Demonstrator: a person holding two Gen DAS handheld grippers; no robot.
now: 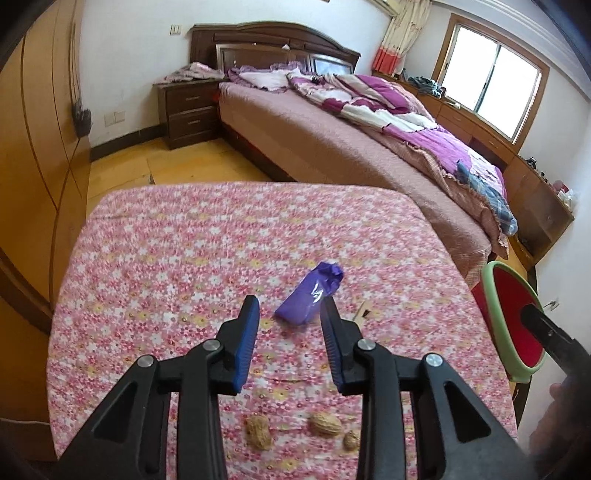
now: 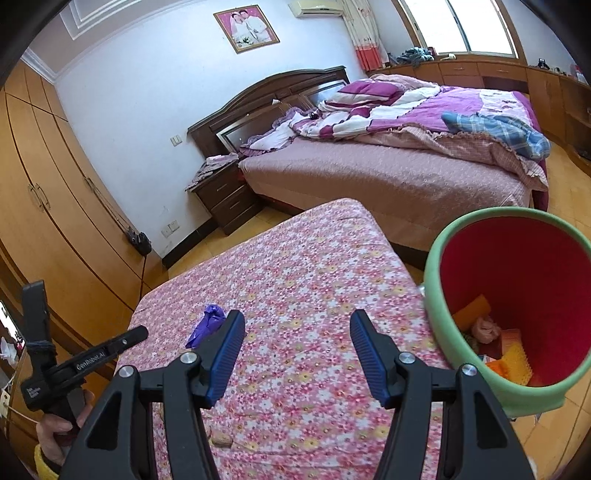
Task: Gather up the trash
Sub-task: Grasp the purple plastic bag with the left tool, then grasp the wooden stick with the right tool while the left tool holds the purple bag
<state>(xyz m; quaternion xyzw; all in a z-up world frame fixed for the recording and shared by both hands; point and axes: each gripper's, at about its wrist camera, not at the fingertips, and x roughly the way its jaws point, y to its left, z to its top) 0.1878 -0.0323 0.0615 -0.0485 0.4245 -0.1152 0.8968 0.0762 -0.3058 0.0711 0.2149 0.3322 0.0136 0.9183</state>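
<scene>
One crumpled purple wrapper [image 1: 309, 295] on floral tablecloth [image 1: 184, 240], shiny, twisted end; left gripper [image 1: 289, 306] and right gripper [image 2: 297, 325] both parted, empty.

White lettering "GenRobot.AI" runs along the black left gripper [image 2: 142, 332]; a smaller label on its body is too small to read.

A bed [image 1: 332, 147] with a dark headboard [image 1: 273, 40] stands against the far wall, a purple quilt [image 1: 399, 107] rumpled along its window side and a plaid cloth [image 2: 495, 129] near its foot. A nightstand [image 1: 188, 110] sits beside the head, topped with what may be folded cloth. A wardrobe [image 2: 48, 206] lines the left wall; a photo [image 2: 245, 26] hangs above.
</scene>
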